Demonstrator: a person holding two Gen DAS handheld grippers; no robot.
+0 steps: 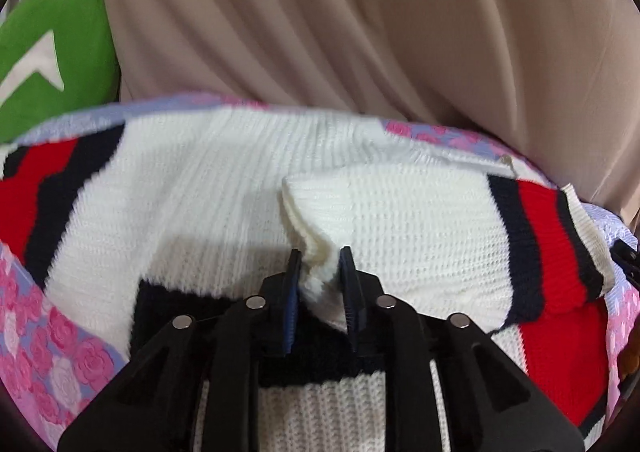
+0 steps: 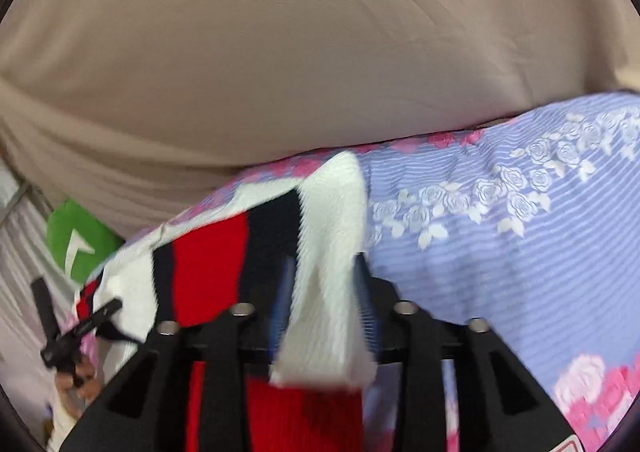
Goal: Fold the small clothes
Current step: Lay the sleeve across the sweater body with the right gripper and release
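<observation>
White knit with red and navy bands, the sweater is spread over a floral bedsheet in lilac and pink. A bunched white edge of it is pinched between the fingers of the left gripper. The white cuff of a striped sleeve is clamped by the right gripper, though that view is blurred and the hold looks firm at best. Beige fabric and a green cushion are seen behind.
</observation>
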